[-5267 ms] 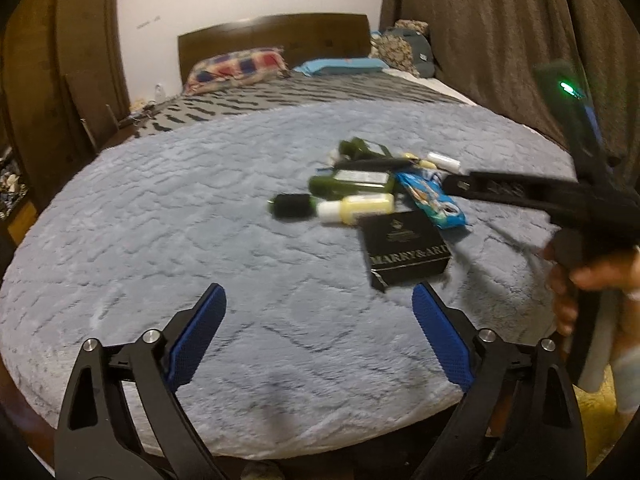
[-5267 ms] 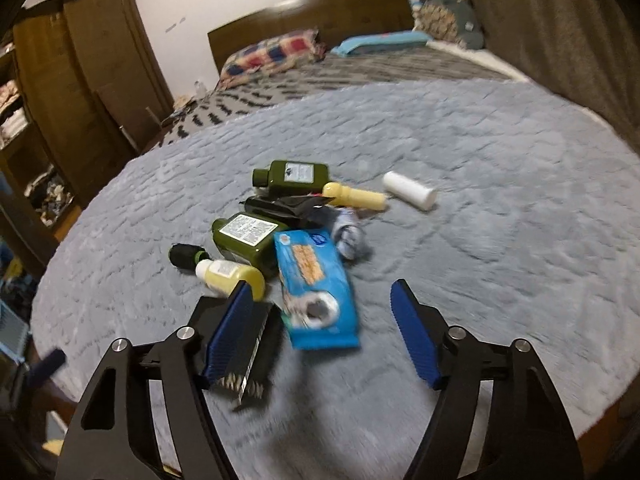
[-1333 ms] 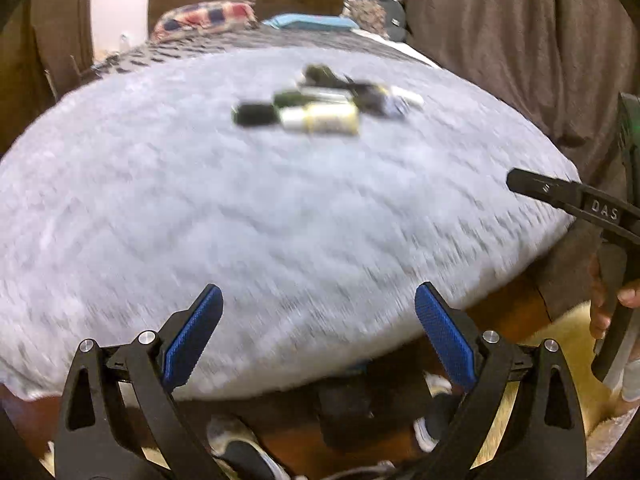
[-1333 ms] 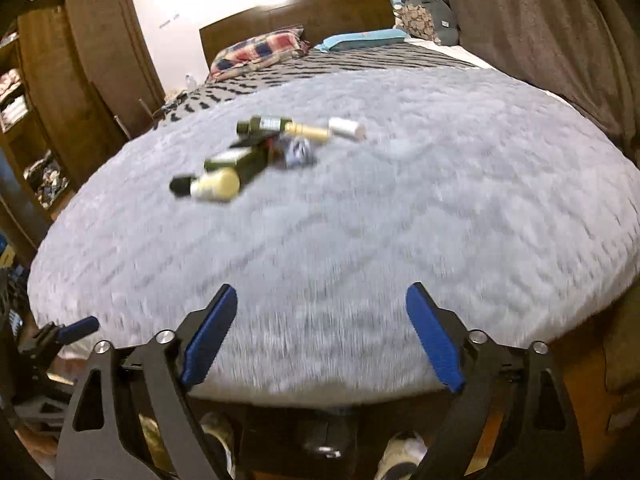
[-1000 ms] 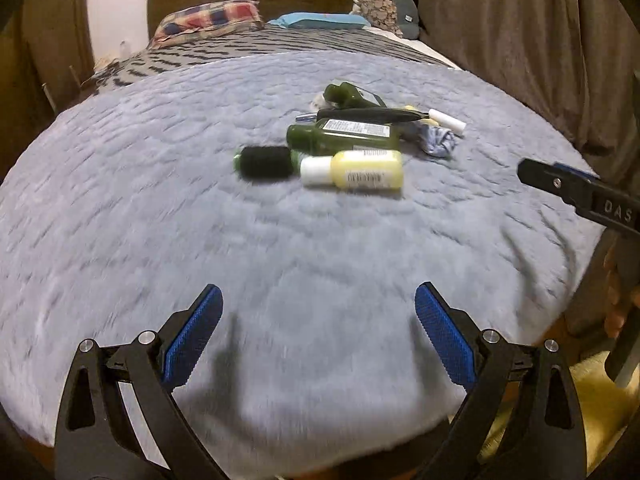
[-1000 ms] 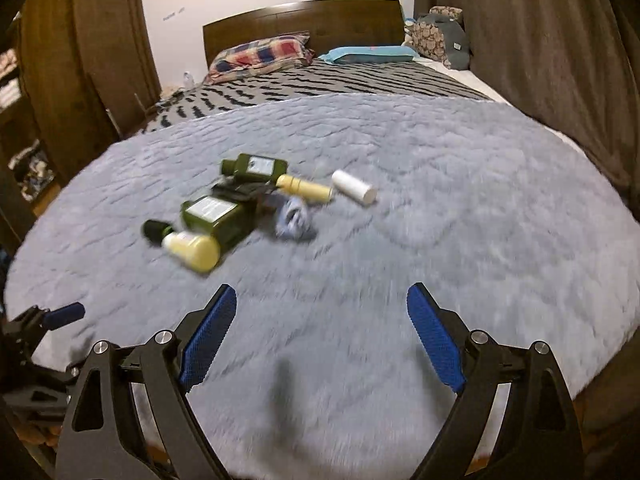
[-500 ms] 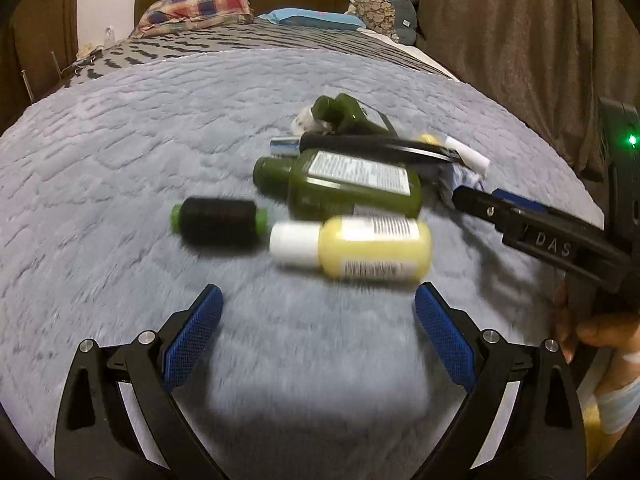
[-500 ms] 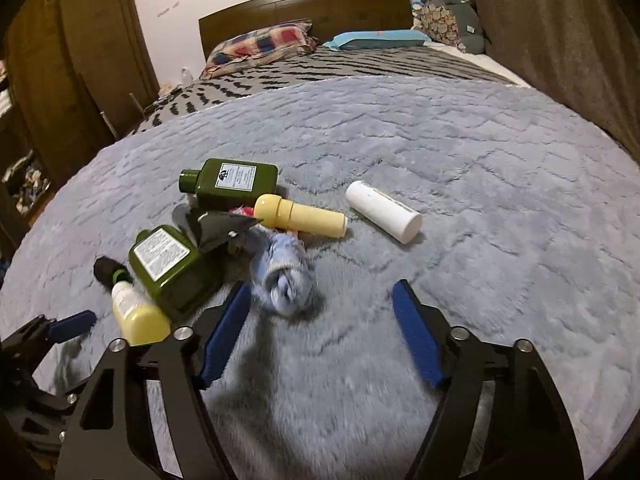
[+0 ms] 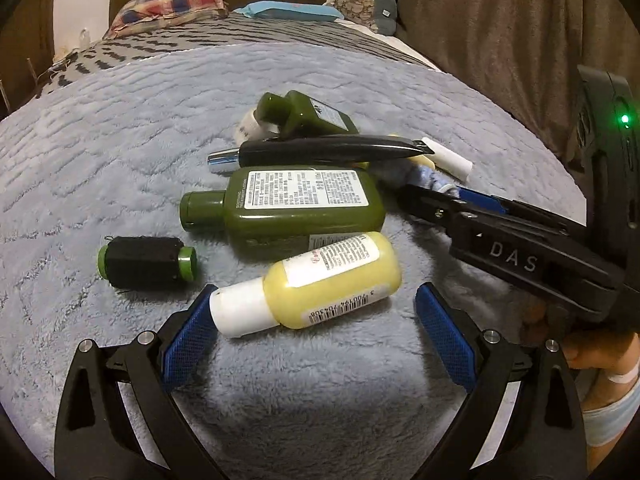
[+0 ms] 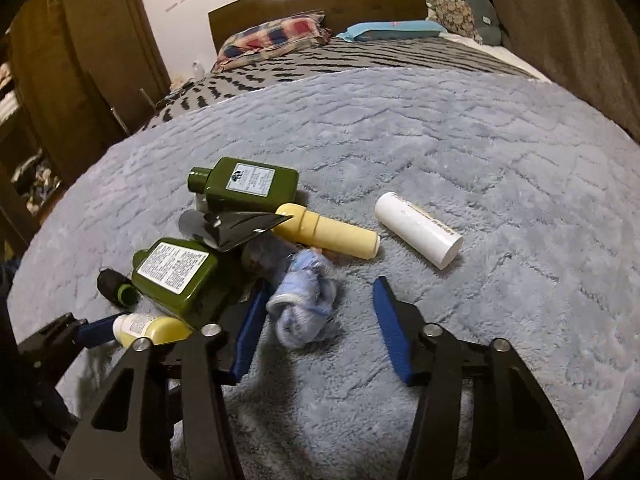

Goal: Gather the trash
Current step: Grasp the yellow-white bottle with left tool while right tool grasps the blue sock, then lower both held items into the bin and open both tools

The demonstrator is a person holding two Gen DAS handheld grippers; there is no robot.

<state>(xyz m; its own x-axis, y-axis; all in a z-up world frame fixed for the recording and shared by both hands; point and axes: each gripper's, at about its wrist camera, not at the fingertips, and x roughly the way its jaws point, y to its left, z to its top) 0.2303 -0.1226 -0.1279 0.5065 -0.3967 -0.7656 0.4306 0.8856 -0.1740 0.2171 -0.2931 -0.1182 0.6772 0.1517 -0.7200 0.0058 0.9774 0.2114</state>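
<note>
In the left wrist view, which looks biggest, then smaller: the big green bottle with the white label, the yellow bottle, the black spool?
1. Big green bottle with white label
2. Yellow bottle with white cap, closer to the camera, so flattered
3. Black thread spool with green ends

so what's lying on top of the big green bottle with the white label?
A black tube lies across the top edge of the big green bottle. A blue cloth sits beside it; whatever is under the tube is hidden.

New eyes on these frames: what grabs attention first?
The clutter of bottles on the grey fleece blanket: a yellow squeeze bottle with a white cap lies between the left gripper's open blue pads. The right gripper, jaws just closing, straddles a crumpled pale-blue cloth beside the large dark-green bottle.
</note>
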